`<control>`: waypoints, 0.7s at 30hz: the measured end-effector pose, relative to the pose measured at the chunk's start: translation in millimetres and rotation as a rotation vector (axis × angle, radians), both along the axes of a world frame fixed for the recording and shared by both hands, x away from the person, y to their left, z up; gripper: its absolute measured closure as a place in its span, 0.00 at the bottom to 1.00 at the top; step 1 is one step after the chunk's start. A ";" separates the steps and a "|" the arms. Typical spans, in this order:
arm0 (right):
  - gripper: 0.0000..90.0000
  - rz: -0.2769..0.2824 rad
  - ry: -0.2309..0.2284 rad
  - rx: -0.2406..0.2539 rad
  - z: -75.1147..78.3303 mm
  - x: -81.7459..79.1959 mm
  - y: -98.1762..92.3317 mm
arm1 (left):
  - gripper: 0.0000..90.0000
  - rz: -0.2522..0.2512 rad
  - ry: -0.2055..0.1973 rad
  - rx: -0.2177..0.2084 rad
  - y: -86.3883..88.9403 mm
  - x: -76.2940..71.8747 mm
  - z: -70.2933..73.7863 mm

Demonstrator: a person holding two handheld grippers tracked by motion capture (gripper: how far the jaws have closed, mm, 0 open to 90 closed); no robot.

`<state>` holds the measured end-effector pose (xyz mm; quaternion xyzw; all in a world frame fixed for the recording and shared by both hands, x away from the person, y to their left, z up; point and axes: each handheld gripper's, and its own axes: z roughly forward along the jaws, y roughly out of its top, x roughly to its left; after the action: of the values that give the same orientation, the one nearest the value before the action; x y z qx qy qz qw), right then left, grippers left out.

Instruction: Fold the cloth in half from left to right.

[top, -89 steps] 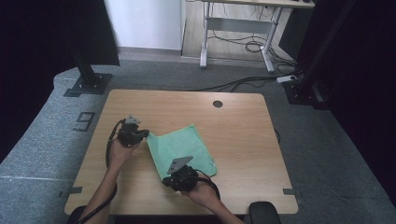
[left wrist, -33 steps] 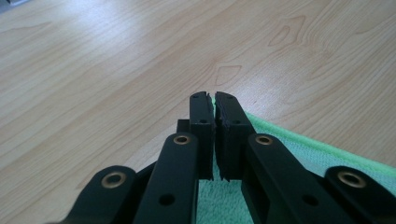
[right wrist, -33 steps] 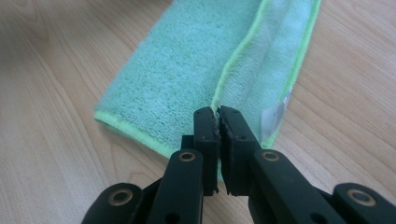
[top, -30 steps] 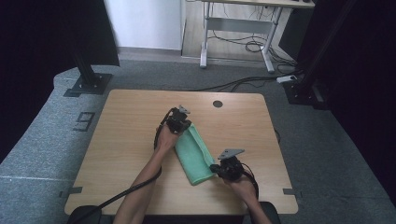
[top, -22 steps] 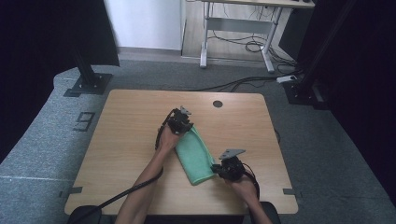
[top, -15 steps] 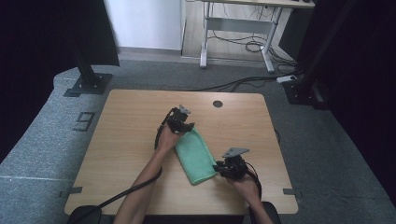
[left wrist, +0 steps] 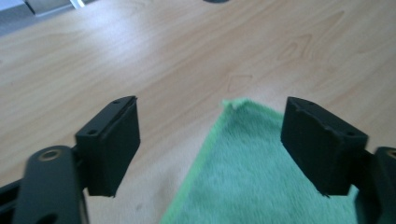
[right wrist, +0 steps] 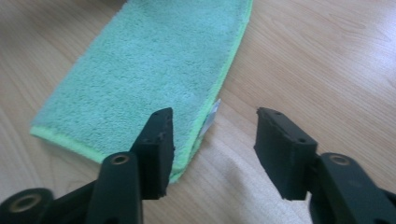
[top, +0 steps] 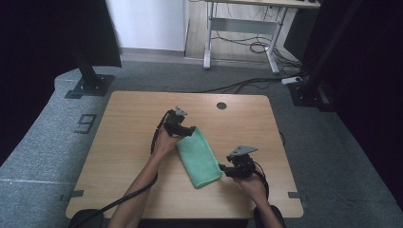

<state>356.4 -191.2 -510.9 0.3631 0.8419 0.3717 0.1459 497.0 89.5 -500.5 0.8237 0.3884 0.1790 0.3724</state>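
The green cloth point(top: 198, 157) lies folded, long way from 11 to 5 o'clock on the counter point(top: 123, 128). The left gripper point(top: 184, 131) sits at its 11 o'clock end, the right gripper point(top: 225, 169) at its 5 o'clock end. Both have just been opening, jaws apart, nothing pinched.

Both forearms are bare, unsleeved; each gripper point(top: 191, 131) is black with blocky jaws, brass-ringed pivot holes, a grey three-cornered top plate and a trailing black cable.
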 end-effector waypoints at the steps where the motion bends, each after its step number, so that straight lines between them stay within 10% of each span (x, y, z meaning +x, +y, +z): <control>1: 0.47 -0.001 -0.002 -0.003 -0.7 1.6 0.0 | 0.18 -0.005 0.003 0.003 1.4 -2.2 -0.4; 21: 0.29 0.035 0.032 -0.031 -20.6 12.4 -1.4 | 0.08 -0.013 0.051 0.015 32.5 -75.2 -24.3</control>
<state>368.7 -192.6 -531.6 0.3518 0.8561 0.3550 0.1313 421.9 122.0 -524.9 0.8332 0.3910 0.1587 0.3573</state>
